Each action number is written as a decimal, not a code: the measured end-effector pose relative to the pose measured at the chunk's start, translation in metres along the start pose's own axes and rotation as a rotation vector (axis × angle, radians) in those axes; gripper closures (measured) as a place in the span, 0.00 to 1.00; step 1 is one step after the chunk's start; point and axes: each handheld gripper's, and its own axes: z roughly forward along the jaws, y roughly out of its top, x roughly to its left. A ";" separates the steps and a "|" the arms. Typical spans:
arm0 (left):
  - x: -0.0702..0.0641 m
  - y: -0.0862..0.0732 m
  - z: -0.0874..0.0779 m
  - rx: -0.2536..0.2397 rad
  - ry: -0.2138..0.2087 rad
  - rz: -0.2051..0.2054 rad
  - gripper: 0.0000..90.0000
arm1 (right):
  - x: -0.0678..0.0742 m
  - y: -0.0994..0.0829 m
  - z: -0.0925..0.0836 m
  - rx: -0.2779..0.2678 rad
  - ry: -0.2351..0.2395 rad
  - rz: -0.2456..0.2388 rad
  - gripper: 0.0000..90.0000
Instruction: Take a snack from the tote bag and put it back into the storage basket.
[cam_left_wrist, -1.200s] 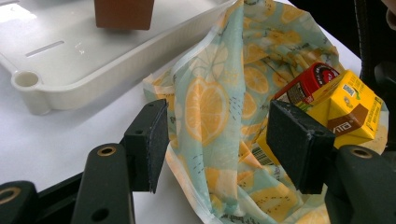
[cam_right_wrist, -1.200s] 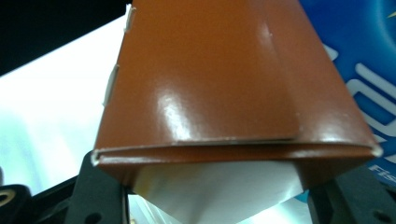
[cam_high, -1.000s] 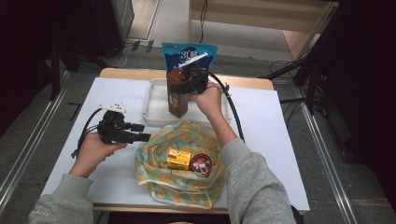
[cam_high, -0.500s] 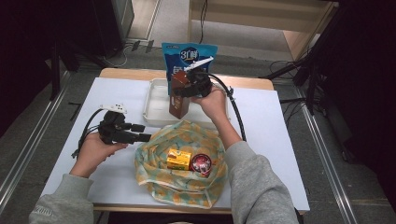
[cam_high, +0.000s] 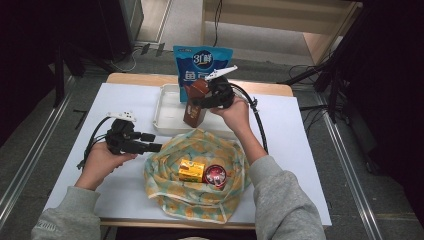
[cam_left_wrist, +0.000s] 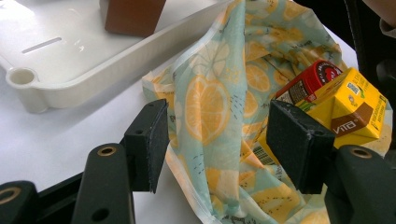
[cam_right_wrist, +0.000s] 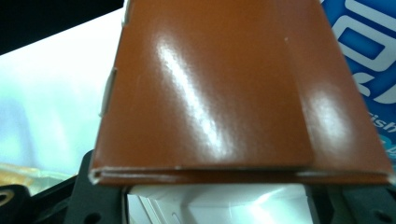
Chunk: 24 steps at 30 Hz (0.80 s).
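Resting spread on the bench (cam_high: 65, 150), left claw (cam_high: 152, 147), cloth (cam_high: 165, 172) edge just ahead. Farther right, right claw (cam_high: 196, 102) pinching brown carton (cam_high: 194, 102) over the tray (cam_high: 165, 120). Likely mid-transfer; next, setting the carton down upright, then releasing.

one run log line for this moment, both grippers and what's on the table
left gripper: open, at lemon cloth | right gripper: shut on brown carton, over white tray | on cloth: yellow carton, red can
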 end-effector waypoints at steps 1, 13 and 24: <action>0.000 0.000 0.000 0.000 0.000 0.000 0.44 | -0.001 -0.002 -0.001 -0.004 0.003 -0.003 0.48; -0.001 0.000 0.003 0.014 0.000 0.007 0.44 | -0.008 -0.020 -0.016 -0.031 0.031 0.003 0.46; -0.002 0.001 0.004 0.015 0.000 0.006 0.44 | -0.013 -0.036 -0.025 0.002 0.054 0.007 0.41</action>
